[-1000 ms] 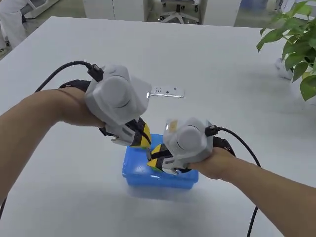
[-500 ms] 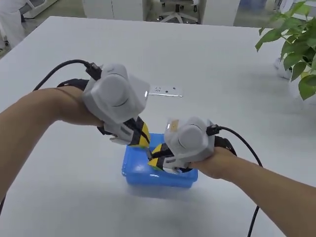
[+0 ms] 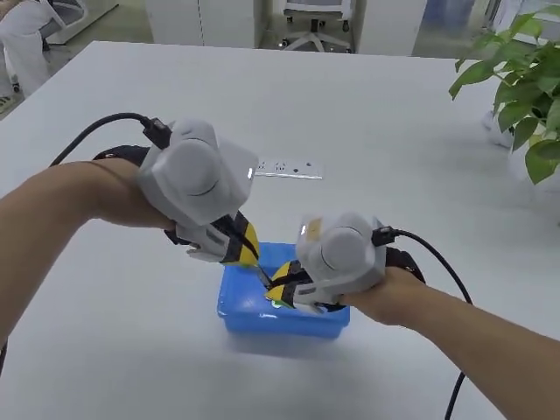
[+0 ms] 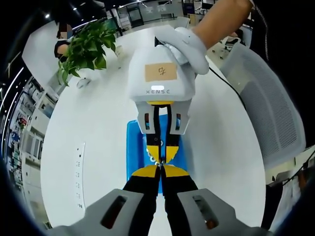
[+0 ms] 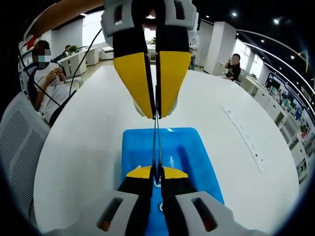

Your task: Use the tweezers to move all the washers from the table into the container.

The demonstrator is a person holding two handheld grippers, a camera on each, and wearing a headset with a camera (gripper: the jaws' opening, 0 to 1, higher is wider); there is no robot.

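A blue container stands on the white table just in front of me. My left gripper points down at it from the left, shut on thin metal tweezers. The tweezers run from the left gripper's yellow jaws down to my right gripper, which is closed around their lower end over the container. In the left gripper view my left gripper meets the right gripper tip to tip above the container. A small ring lies on the container floor.
A white power strip lies on the table beyond the grippers. A green plant stands at the right edge. Cables trail from both grippers. People sit at desks in the background, and an office chair stands past the far edge.
The head camera has tipped slightly, shifting the picture. Both grippers stay tip to tip over the container, the right one a touch lower.
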